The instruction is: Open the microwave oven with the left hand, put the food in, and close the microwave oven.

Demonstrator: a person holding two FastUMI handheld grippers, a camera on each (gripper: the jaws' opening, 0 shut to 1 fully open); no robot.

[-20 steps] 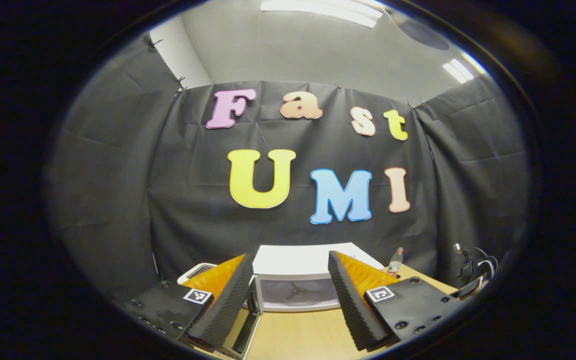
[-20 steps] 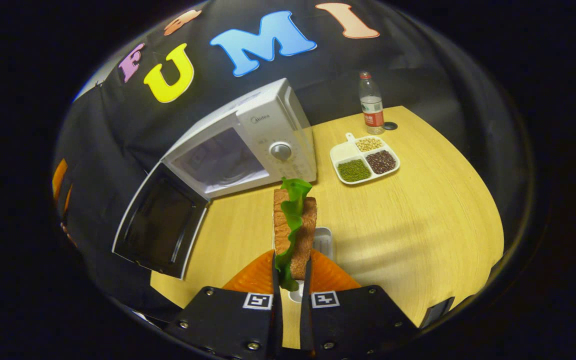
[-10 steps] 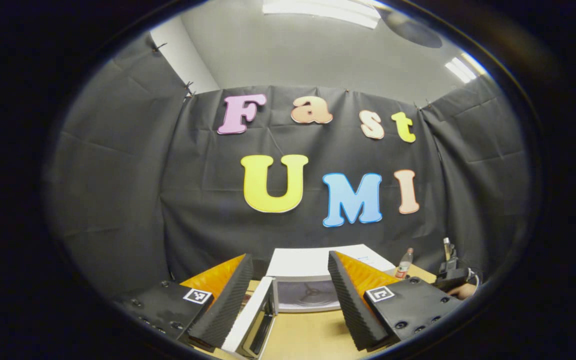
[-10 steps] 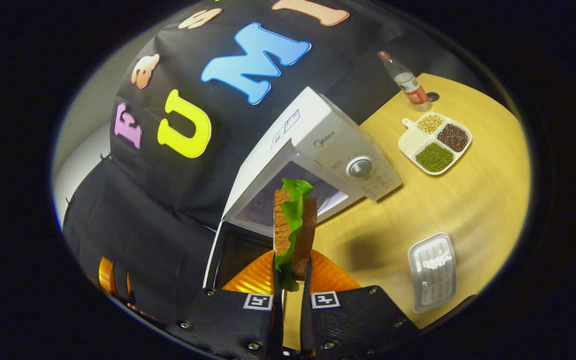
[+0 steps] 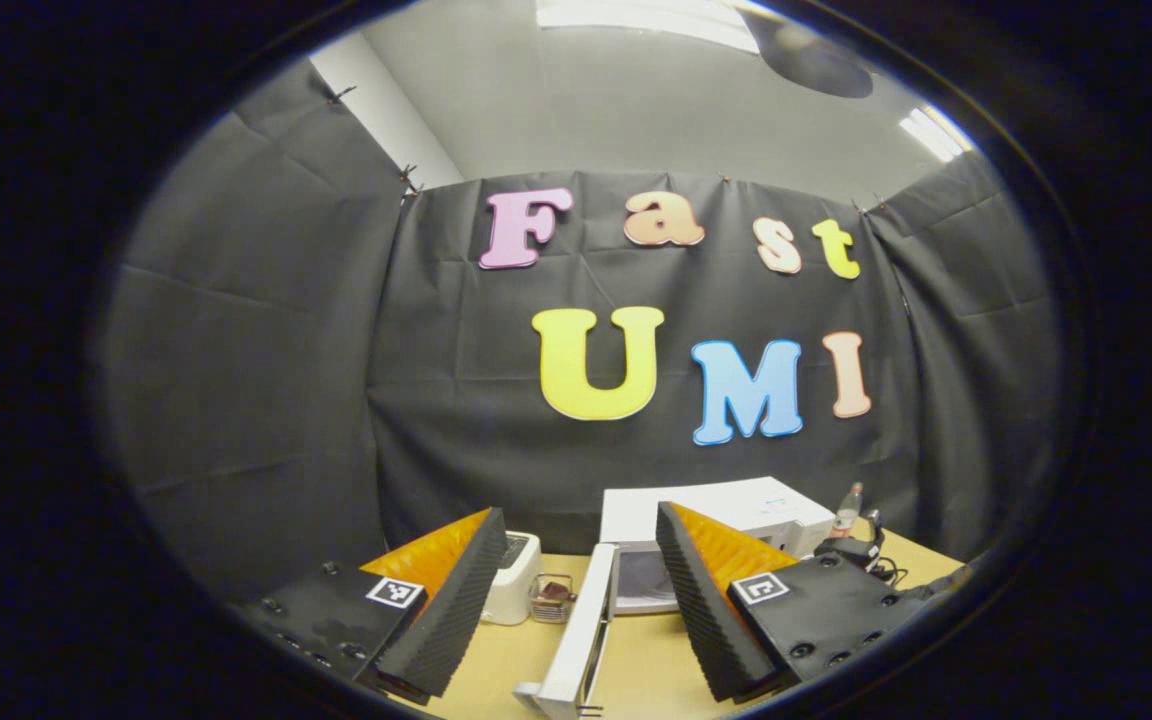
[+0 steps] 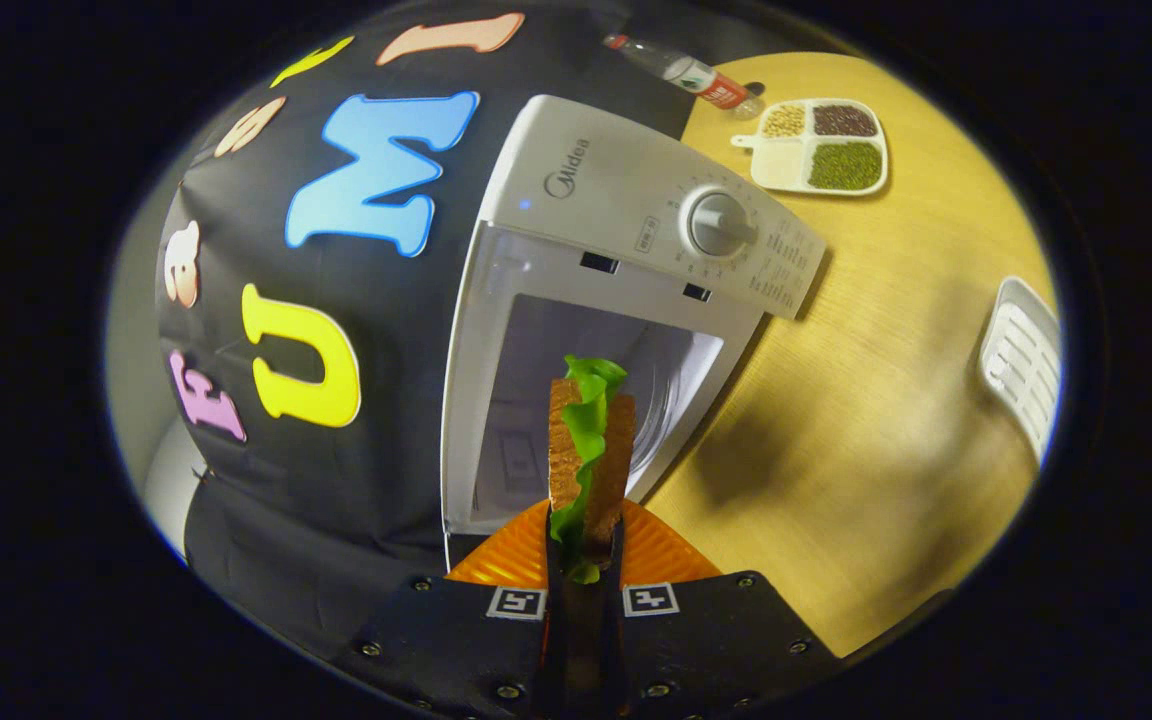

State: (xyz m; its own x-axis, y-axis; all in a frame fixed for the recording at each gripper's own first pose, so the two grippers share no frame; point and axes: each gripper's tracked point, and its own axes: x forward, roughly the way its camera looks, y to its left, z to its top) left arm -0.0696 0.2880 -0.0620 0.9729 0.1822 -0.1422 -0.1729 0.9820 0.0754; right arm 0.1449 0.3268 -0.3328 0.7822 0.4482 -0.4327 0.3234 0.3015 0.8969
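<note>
A white microwave oven stands with its cavity open. My right gripper is shut on a sandwich of brown bread with green lettuce, held upright right in front of the cavity mouth. In the left gripper view the microwave sits farther off and its open door swings toward me edge-on. My left gripper is open with nothing between its fingers, pulled back from the door.
A divided white plate of beans and a water bottle lie beyond the microwave on the wooden table. A white ridged tray sits at the right. A white toaster and a small container stand left of the door.
My right gripper carried the sandwich from over the table up to the open cavity. My left gripper drifted left, away from the door.
</note>
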